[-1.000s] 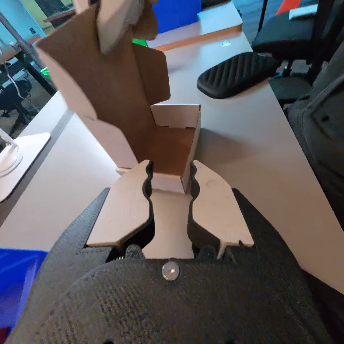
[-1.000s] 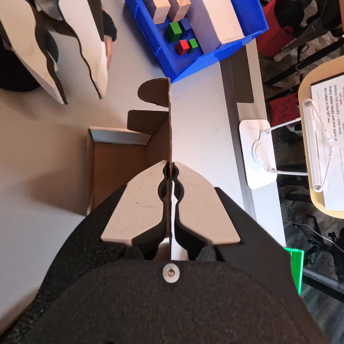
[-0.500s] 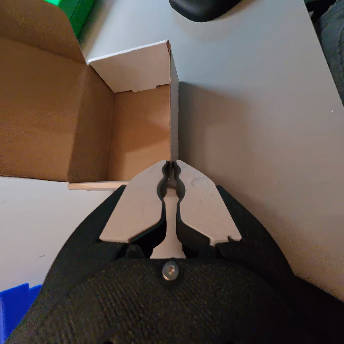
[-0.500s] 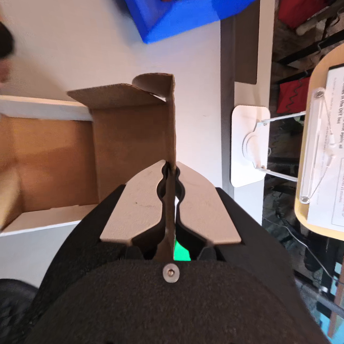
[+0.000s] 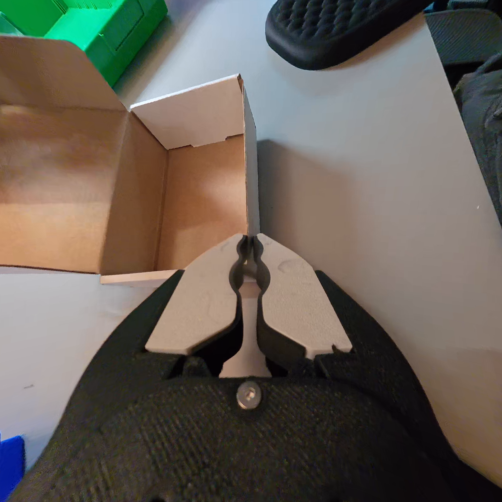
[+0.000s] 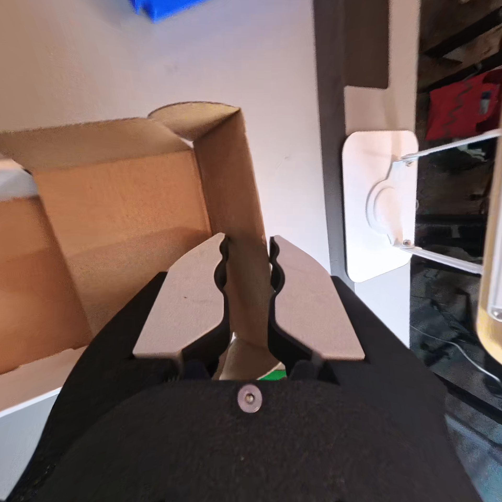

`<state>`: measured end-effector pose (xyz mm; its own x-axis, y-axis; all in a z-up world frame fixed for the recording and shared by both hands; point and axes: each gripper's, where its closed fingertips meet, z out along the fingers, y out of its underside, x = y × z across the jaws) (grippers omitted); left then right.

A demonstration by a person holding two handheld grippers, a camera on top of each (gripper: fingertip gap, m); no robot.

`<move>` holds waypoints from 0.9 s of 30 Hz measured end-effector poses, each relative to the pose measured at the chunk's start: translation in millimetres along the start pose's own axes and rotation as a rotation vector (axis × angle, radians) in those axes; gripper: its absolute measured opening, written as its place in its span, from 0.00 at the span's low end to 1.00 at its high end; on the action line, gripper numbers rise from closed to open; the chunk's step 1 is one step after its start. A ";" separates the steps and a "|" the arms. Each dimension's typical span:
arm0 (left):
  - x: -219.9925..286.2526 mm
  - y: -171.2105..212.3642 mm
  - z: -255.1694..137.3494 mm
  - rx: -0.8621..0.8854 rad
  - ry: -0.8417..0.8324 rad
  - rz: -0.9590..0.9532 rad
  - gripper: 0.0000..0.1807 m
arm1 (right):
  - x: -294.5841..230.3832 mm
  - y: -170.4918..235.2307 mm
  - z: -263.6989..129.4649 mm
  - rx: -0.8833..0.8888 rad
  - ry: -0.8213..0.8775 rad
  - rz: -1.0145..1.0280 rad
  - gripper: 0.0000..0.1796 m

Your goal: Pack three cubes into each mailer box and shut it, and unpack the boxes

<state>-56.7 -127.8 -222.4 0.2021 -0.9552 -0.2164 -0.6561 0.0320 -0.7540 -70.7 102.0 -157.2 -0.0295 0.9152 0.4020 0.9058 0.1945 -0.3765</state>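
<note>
An open, empty cardboard mailer box [image 5: 201, 195] lies on the grey table, brown inside and white outside. My left gripper [image 5: 250, 239] is shut on the box's upright front wall [image 5: 251, 173], pinching its near end. In the right wrist view the box lid [image 6: 122, 206] lies spread open and its end flap [image 6: 233, 190] stands up between my fingers. My right gripper [image 6: 247, 240] is open around that flap, with the left pad close against it and a gap on the right. No cubes are in view.
A green bin [image 5: 89, 35] sits beyond the box, and a black padded armrest [image 5: 345, 32] lies over the table's far right edge. A blue bin corner [image 6: 173, 8] shows at the top. A white stand base [image 6: 380, 201] sits on the neighbouring surface to the right. The gap from one gripper's tips to the other's is roughly 25 cm.
My right gripper has opened and let go of the lid flap. My left gripper stays shut on the box wall. The lid has dropped back flatter.
</note>
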 end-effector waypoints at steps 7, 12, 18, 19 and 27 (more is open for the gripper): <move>-2.7 -5.3 4.6 0.027 -0.012 -0.035 0.01 | 30.7 -16.9 -80.4 0.302 0.174 0.175 0.14; -6.2 -9.6 -0.1 0.070 -0.025 -0.059 0.03 | -14.7 -6.9 -118.2 0.494 0.160 0.236 0.12; -16.5 -24.6 -27.7 0.214 -0.027 -0.120 0.11 | -75.2 41.2 -105.6 0.537 0.203 0.273 0.14; -27.1 -26.6 -38.1 0.247 -0.063 -0.149 0.12 | -78.7 51.1 -104.0 0.553 0.223 0.289 0.15; -174.3 37.8 -174.4 0.145 -0.590 -0.390 0.20 | -82.3 112.4 -93.8 0.739 0.261 0.601 0.22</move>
<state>-243.5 -11.4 -104.9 0.7879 -0.5882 -0.1824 -0.3610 -0.2012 -0.9106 73.1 15.5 -154.3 0.5236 0.8447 0.1112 0.2453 -0.0245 -0.9691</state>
